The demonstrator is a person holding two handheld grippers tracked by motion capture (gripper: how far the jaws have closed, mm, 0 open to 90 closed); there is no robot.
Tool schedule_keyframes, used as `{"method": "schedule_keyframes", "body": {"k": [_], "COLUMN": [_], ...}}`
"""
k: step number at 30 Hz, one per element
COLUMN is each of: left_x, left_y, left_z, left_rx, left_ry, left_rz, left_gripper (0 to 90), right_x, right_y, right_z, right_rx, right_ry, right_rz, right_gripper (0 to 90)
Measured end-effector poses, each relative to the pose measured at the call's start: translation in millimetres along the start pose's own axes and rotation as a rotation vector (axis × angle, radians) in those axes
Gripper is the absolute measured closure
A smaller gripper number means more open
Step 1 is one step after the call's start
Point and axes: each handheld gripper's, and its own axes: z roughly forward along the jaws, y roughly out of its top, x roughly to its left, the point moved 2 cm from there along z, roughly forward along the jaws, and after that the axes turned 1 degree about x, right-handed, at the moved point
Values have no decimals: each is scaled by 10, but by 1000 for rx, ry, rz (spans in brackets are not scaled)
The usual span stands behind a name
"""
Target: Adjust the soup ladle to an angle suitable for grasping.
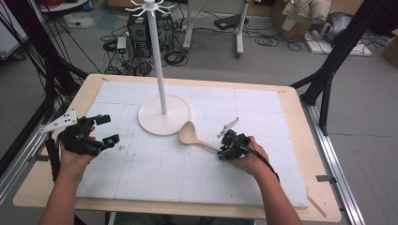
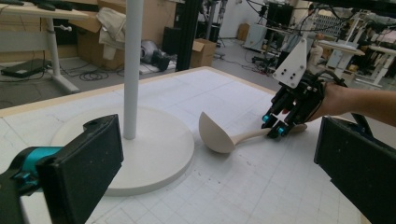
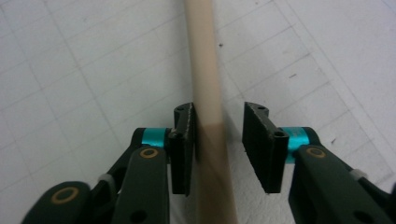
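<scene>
1. A big wooden table [image 1: 302, 140] has a white board [image 1: 187, 173] with thin grid lines lying flat on it.
2. A tall white stand [image 1: 158, 61] is on the far part of the board. It has a thin pole, a round flat foot, and little hooks at the top.
3. A wooden spoon [image 1: 190, 133] lies flat on the board, right beside the foot of the stand. Its bowl points to the stand and almost touches the foot. Its handle points to the person's right hand.
4. The left gripper [image 1: 109, 129] is at the left side of the board, well away from the spoon. Its jaws are wide apart and there is nothing between them.
5. The right gripper [image 1: 220, 153] is down low at the end of the spoon's handle. In the right gripper view the handle runs between the two jaws. One pad touches the handle. The other pad has a small gap beside it, so the jaws are not squeezing the spoon.
</scene>
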Motion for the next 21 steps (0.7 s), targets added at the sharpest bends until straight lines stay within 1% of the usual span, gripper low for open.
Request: {"method": "schedule_keyframes", "body": {"k": [1,2,4,5,10,13,14,15,17,21], "left_x": [-1,1,1,2,5,-2,-5,-8,-11,-33], "left_y": [-5,-8,-10,-10,-11,-9,-8,-7,-5,8], "left_z": [6,9,14,15,16,14,12,11,9,6], "left_rx": [0,2,6,6,11,11,11,12,11,16], "left_ry": [-1,0,0,0,2,4,4,5,5,5], "left_rz": [-1,2,5,6,6,5,5,6,6,13], "left_gripper": [17,17,17,17,17,17,17,17,17,17], "right_x": [0,7,2,3,24,41,53,96,114,215], "right_y": [0,6,4,5,10,10,12,30,39,135], "right_z": [0,0,-2,-3,-6,-11,-9,-2,2,30], "right_rx": [0,2,3,2,5,3,3,0,0,5], "right_ry": [0,-5,-2,-1,-16,2,10,21,24,35], "right_rz": [0,-18,-19,-29,-60,-74,-84,-117,-124,-176], "right_gripper": [751,760,762,764,766,767,767,767,767,766]}}
